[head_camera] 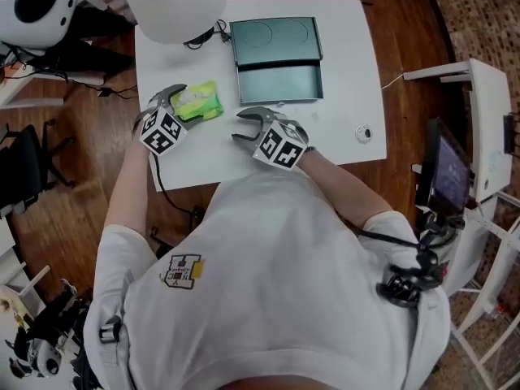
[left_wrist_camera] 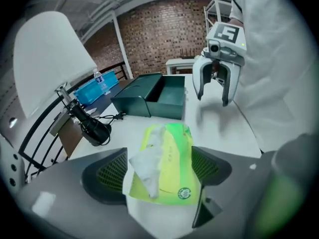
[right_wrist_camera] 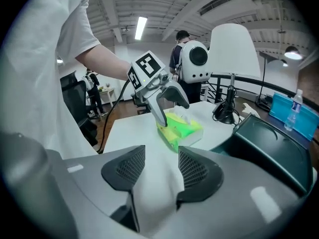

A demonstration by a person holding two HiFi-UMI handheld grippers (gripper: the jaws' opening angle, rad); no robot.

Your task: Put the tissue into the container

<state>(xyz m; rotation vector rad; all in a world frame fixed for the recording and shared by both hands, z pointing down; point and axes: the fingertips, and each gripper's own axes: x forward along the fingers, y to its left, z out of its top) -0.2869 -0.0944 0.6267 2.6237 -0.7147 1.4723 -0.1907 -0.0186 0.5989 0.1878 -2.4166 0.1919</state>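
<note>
A green tissue pack [head_camera: 203,102] lies on the white table [head_camera: 341,71], a white tissue sticking up from its slot [left_wrist_camera: 147,166]. My left gripper [head_camera: 183,104] straddles the pack's near end, and in the left gripper view the pads [left_wrist_camera: 112,176] meet both its sides. The dark green container [head_camera: 280,97] stands just beyond, its lid [head_camera: 275,39] flipped open behind it and its inside bare. My right gripper [head_camera: 241,127] hovers over the table to the right of the pack, in front of the container, jaws open with nothing between them [right_wrist_camera: 162,171].
A white lamp shade [head_camera: 175,2] hangs over the table's far left corner, with its black base and cable [head_camera: 203,35] beside the container. A small round object [head_camera: 364,134] sits near the right edge. A blue box with a bottle [left_wrist_camera: 94,86] stands beyond the table.
</note>
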